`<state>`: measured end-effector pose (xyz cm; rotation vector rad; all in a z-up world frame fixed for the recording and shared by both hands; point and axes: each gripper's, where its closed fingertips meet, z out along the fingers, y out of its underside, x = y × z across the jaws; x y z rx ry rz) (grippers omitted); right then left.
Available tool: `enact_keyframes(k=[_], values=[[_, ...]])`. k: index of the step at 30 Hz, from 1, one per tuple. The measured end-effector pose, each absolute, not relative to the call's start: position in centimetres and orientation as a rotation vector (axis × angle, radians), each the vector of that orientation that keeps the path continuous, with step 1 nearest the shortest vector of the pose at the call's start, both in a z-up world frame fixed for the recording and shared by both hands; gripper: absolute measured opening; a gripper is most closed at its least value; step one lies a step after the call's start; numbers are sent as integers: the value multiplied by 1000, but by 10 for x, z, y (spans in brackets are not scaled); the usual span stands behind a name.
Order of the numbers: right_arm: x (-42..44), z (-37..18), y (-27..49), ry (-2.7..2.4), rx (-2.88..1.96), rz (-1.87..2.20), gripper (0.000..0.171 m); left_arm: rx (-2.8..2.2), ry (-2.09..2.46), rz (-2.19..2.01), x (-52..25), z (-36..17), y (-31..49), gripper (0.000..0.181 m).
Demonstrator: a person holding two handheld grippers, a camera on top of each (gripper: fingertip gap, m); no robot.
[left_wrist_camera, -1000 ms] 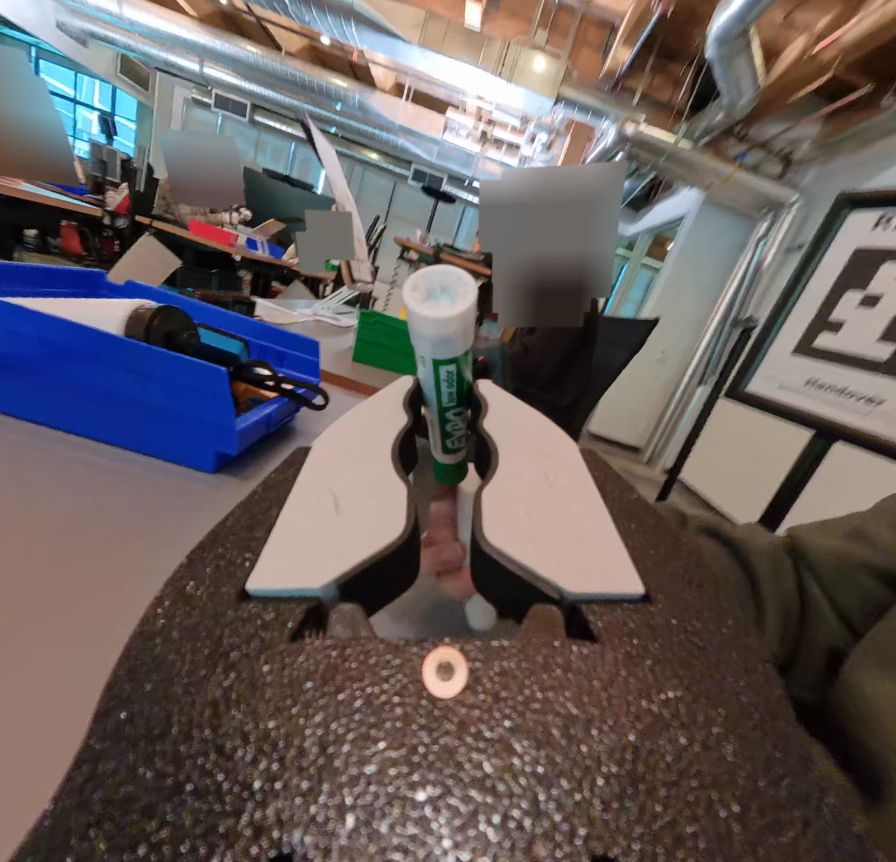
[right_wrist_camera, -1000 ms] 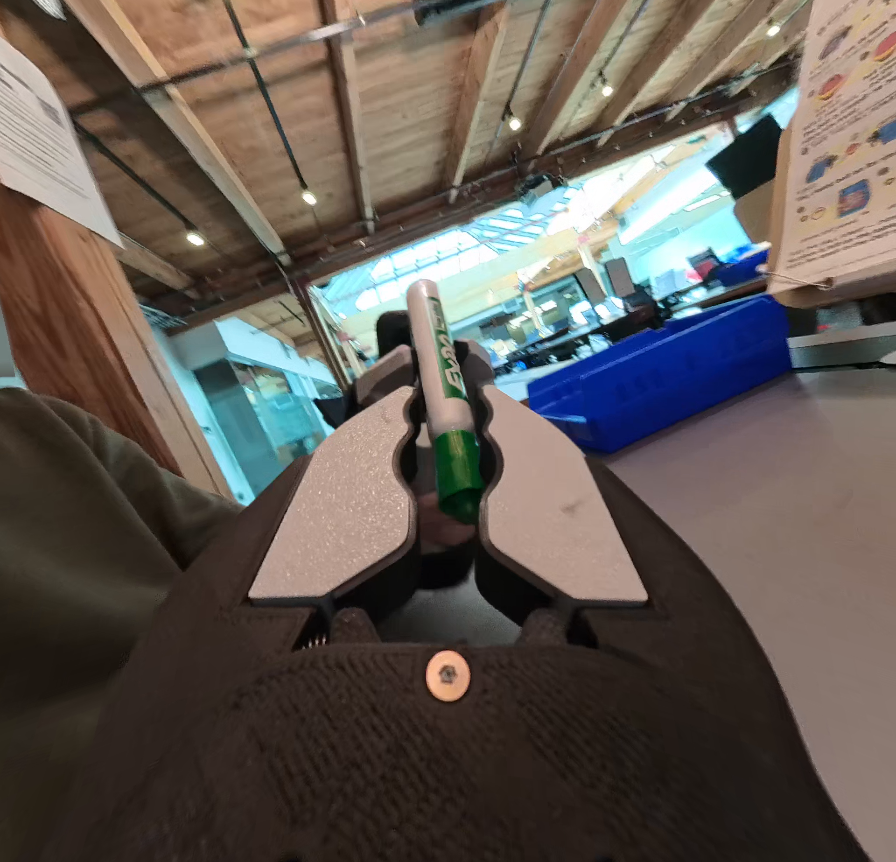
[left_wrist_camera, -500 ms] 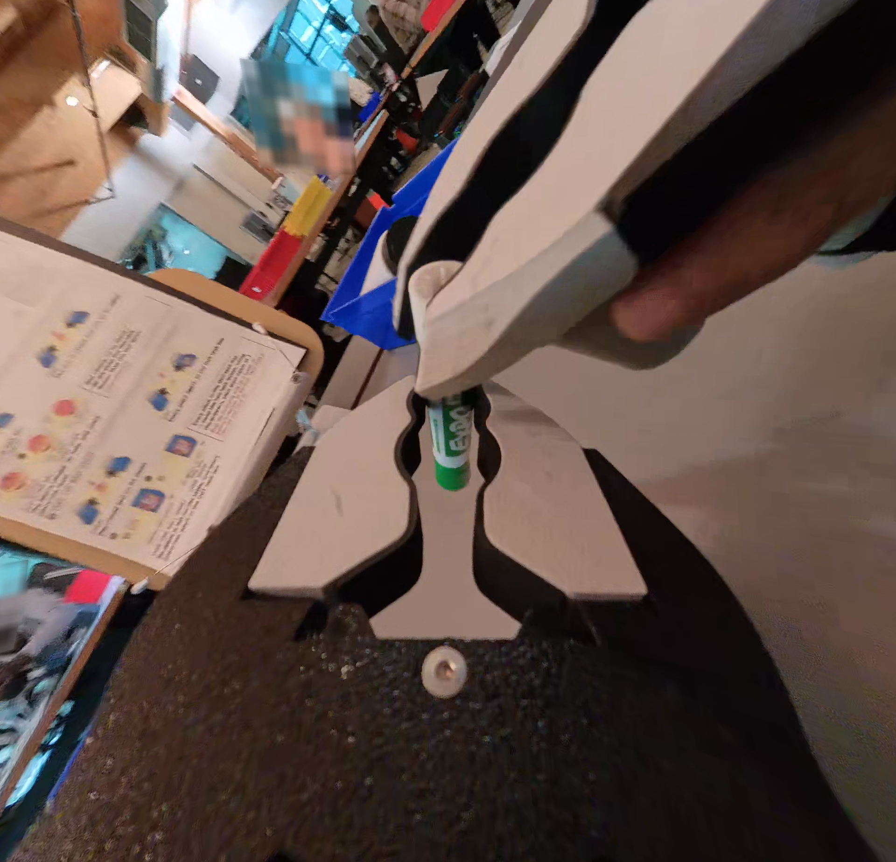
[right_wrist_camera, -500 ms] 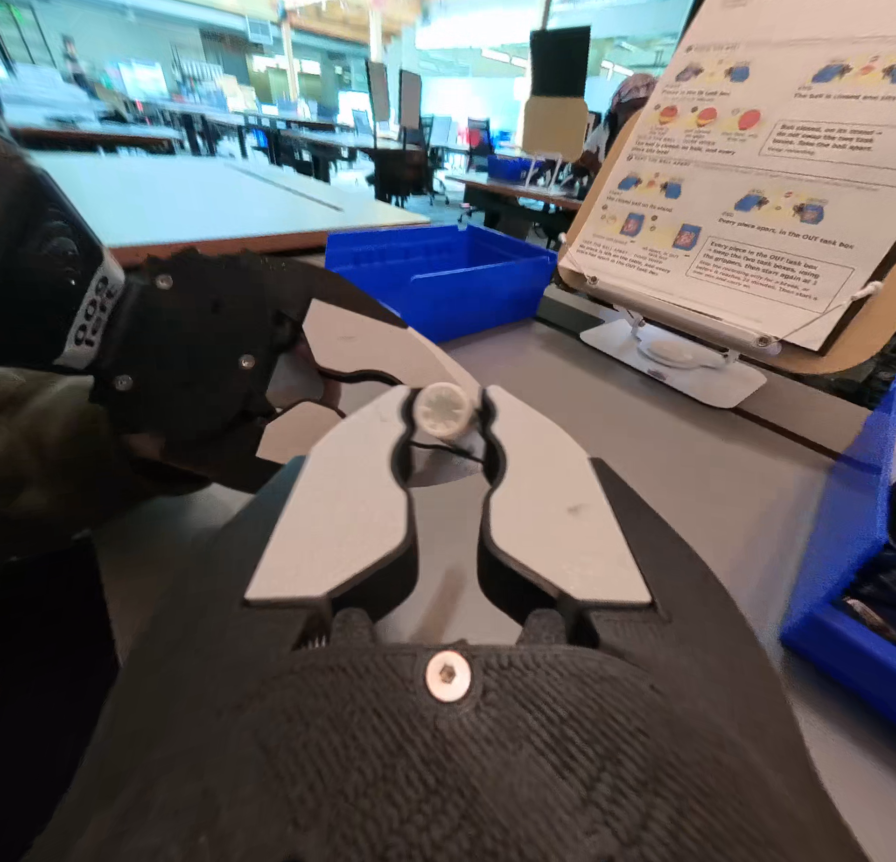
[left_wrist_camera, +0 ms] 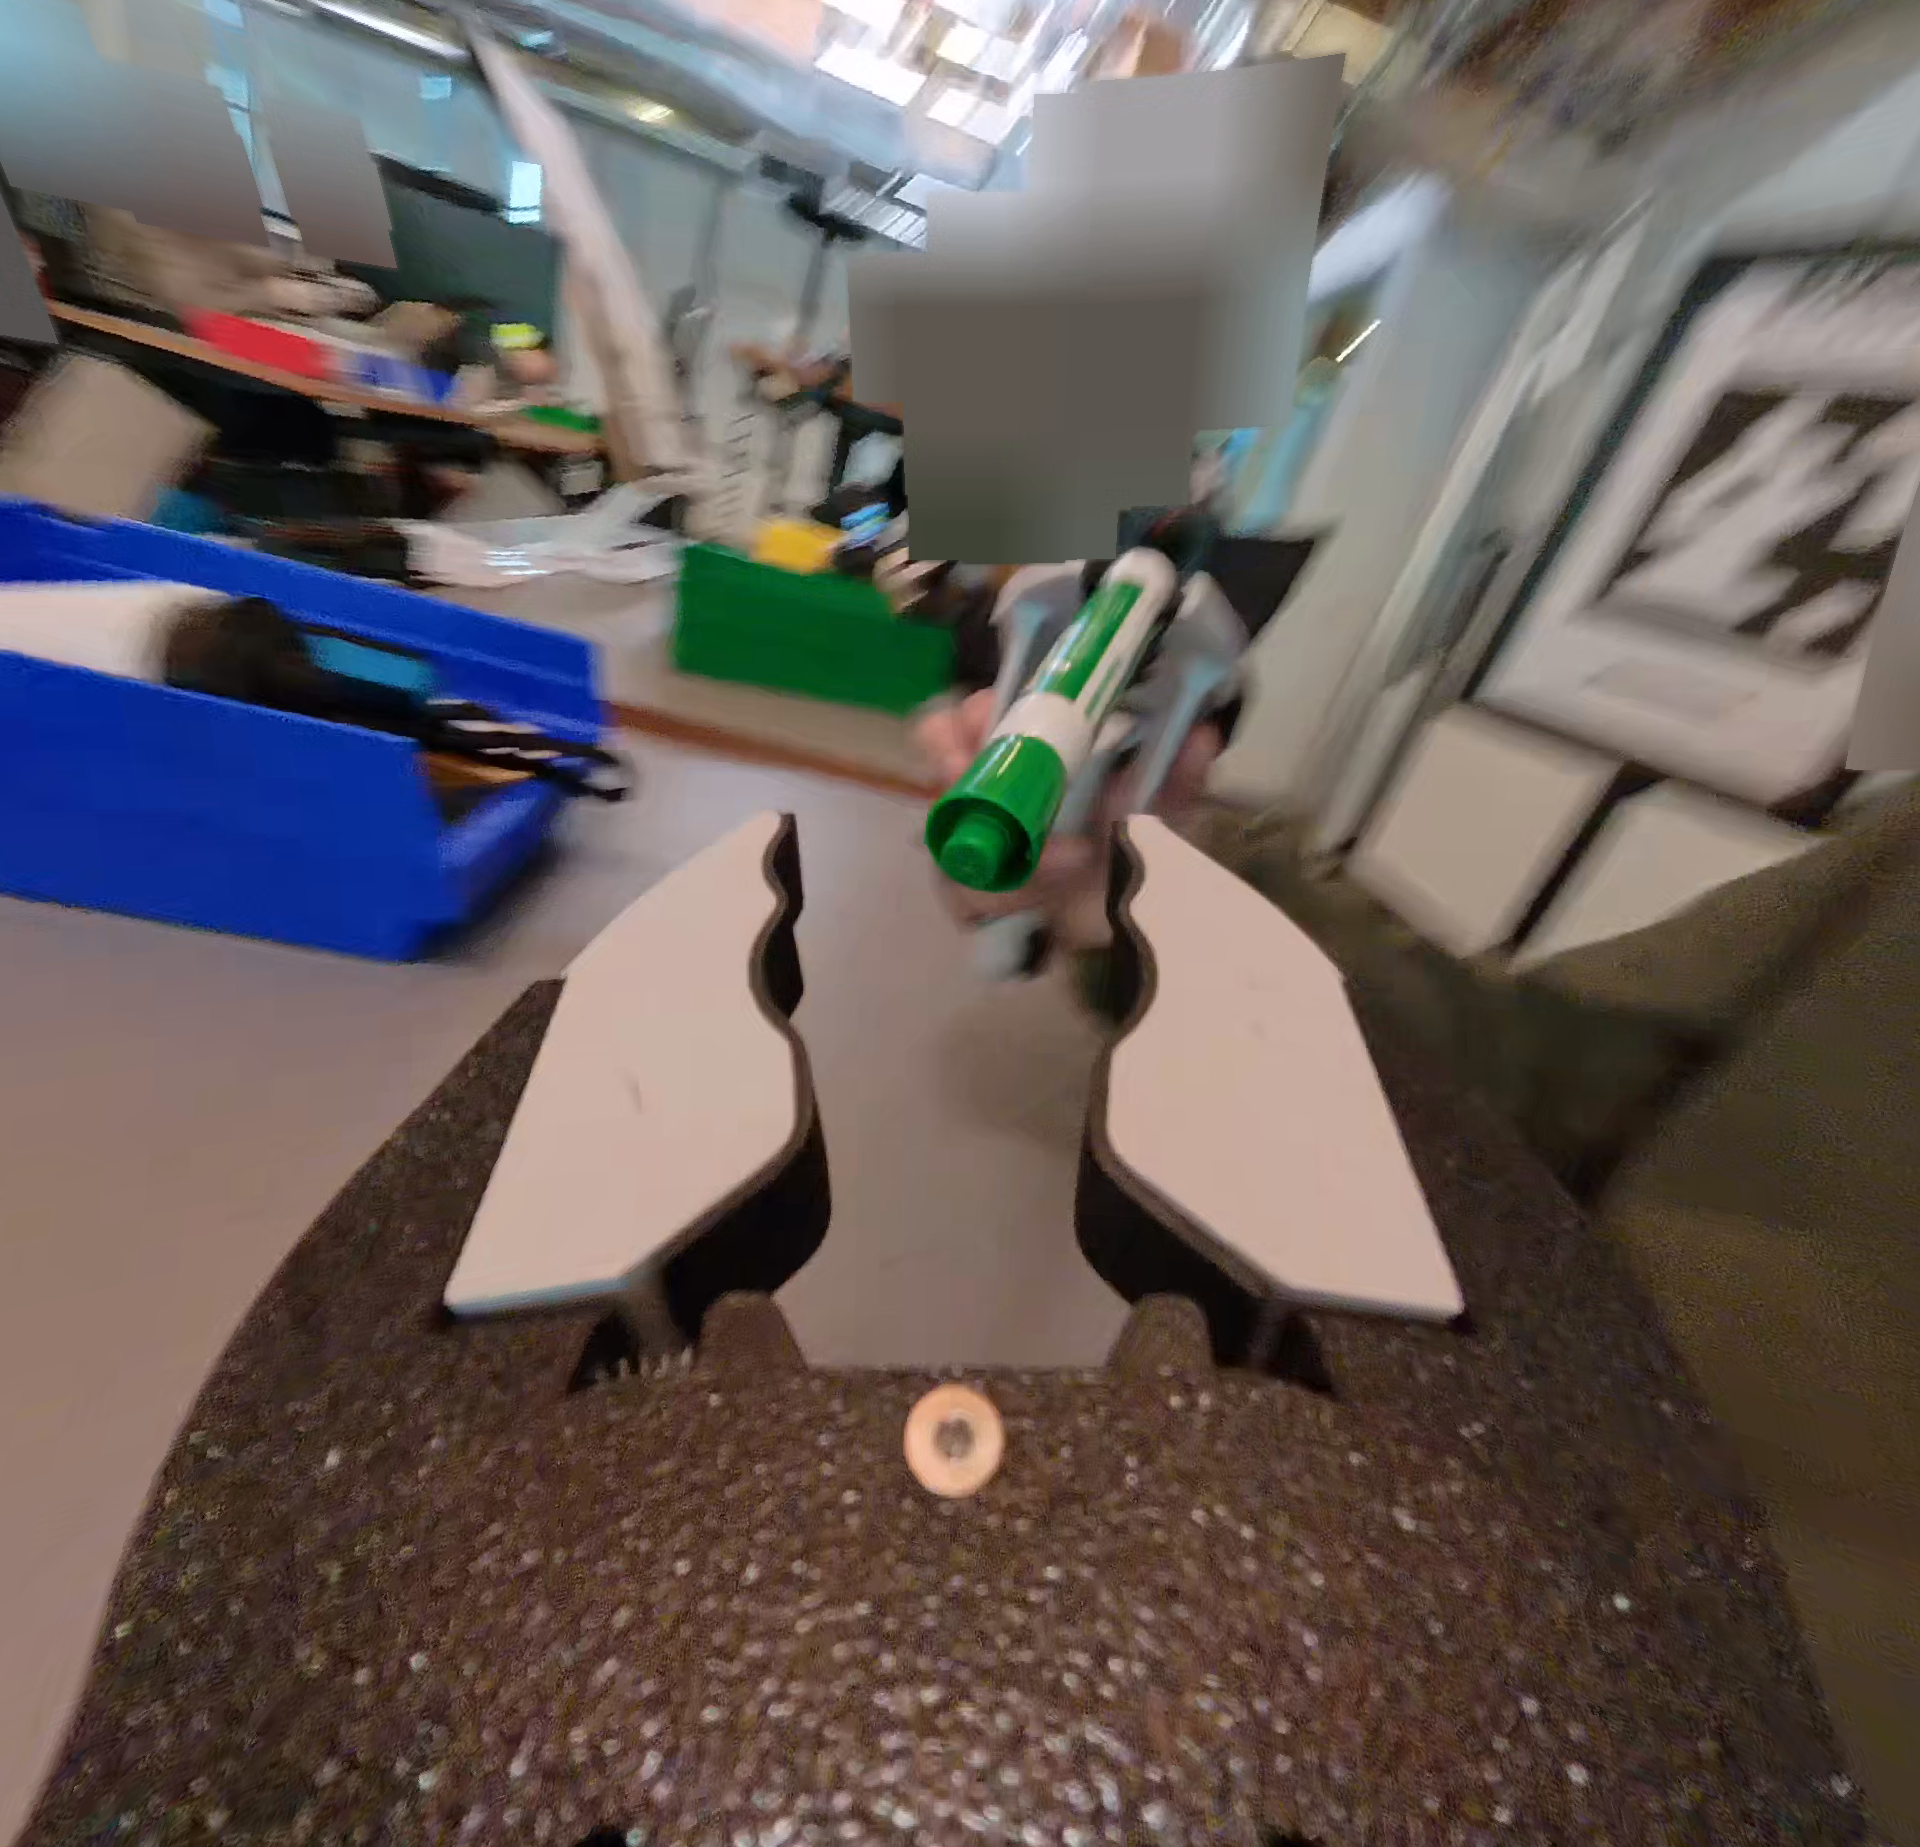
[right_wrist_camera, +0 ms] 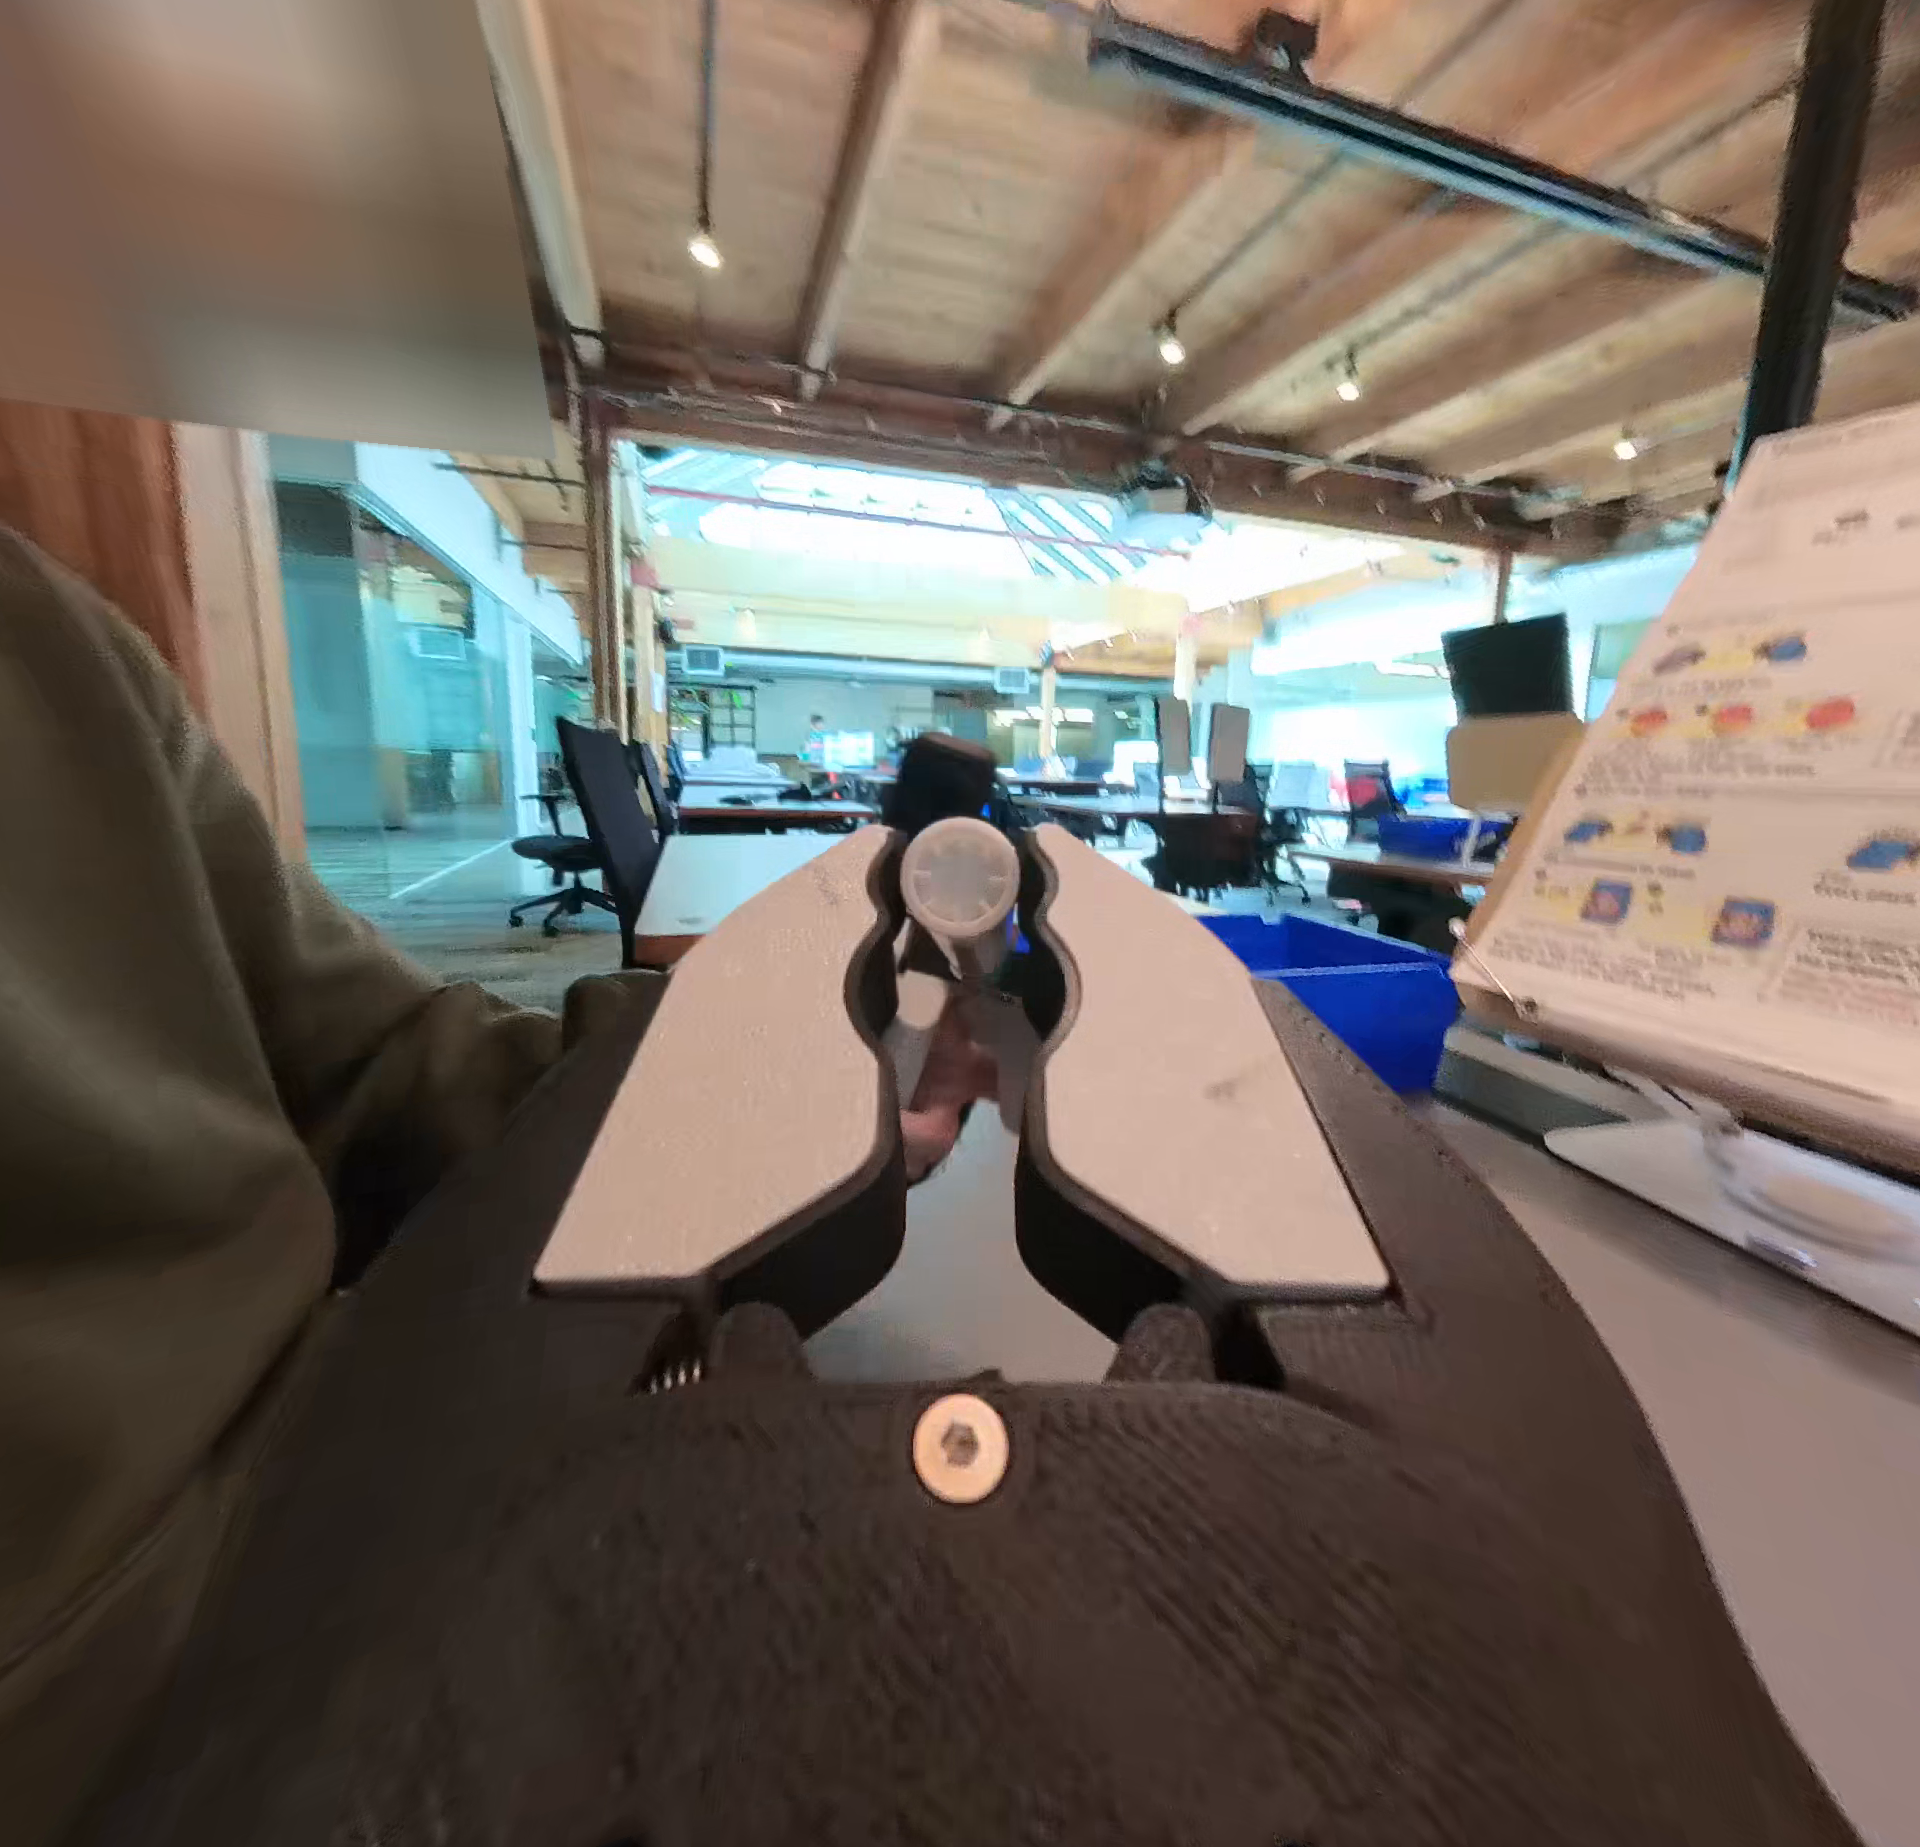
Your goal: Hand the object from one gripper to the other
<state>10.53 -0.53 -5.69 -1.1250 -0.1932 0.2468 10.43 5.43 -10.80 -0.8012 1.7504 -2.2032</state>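
Now your right gripper (right_wrist_camera: 958,898) pinches the marker (left_wrist_camera: 1049,722) by its white barrel in mid-air, green cap aimed toward your left gripper (left_wrist_camera: 951,898), whose jaws stand spread and empty just below the cap.

Print on the marker (left_wrist_camera: 1081,670) and instruction sheet (right_wrist_camera: 1714,758) is too blurred to read.

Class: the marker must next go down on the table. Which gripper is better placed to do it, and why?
Right. The right gripper is shut on the marker; the left gripper is open and empty.
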Motion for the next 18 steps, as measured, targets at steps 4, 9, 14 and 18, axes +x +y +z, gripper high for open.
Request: enact_keyframes(k=[4, 9, 14, 18], values=[[96, -62, -3, -274, -1095, 193, 20, -891, 1723, -2717, 89, -97, 42, 56], [90, -78, 7, -326, -1182, 158, 20, -1005, 1725, -2872, 89, -102, 35, 21], [114, -107, 19, -223, -1443, 46, 25, -1010, 1795, -2566, 102, -120, 47, 18], [124, -119, 24, -284, -1619, -265, 53, -1023, 1956, -1918, 121, -154, 66, 19]])
